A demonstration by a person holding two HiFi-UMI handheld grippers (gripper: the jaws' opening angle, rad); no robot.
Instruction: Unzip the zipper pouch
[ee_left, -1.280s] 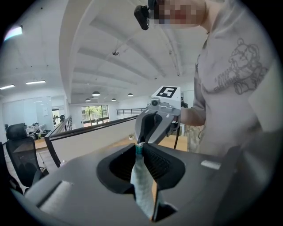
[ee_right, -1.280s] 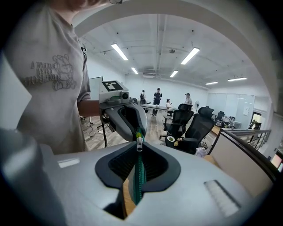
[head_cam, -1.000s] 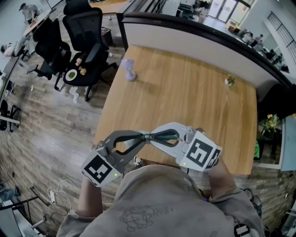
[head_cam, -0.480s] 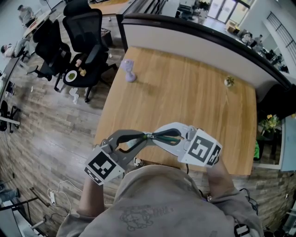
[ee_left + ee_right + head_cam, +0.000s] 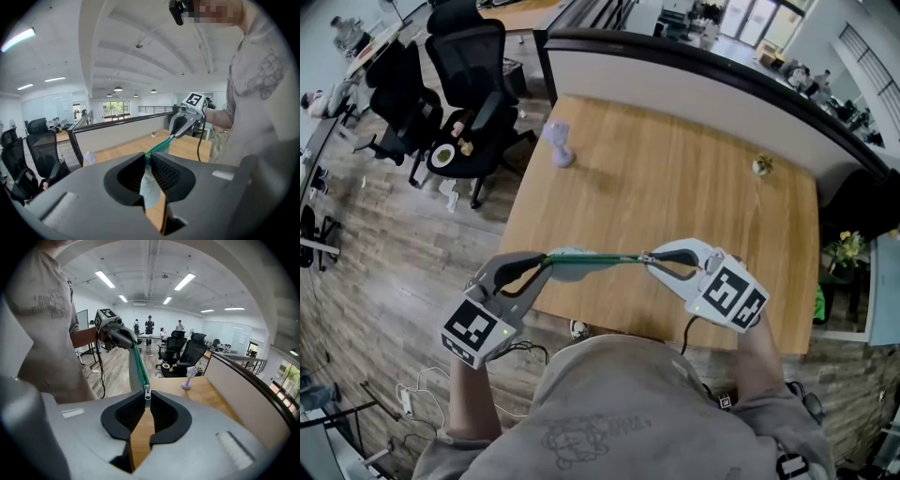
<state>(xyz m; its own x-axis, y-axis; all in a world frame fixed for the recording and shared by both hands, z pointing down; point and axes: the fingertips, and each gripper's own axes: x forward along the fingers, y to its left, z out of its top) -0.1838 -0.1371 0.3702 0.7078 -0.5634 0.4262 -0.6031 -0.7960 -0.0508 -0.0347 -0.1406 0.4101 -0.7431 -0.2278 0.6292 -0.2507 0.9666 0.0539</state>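
Note:
A light blue pouch with a green zipper hangs stretched in the air over the wooden table's near edge. My left gripper is shut on the pouch's left end; in the left gripper view the pale fabric sits pinched between the pads. My right gripper is shut on the silver zipper pull at the pouch's right end. In the right gripper view the green zipper runs from the jaws away to the left gripper. In the left gripper view it runs up to the right gripper.
A small purple figure stands at the table's far left and a small plant-like object at the far right. Black office chairs stand left of the table. A dark-topped partition runs behind it. People stand far off.
The two grippers have moved apart, left one leftward and right one rightward. The pouch between them has gone from a short bunch to a long taut strip.

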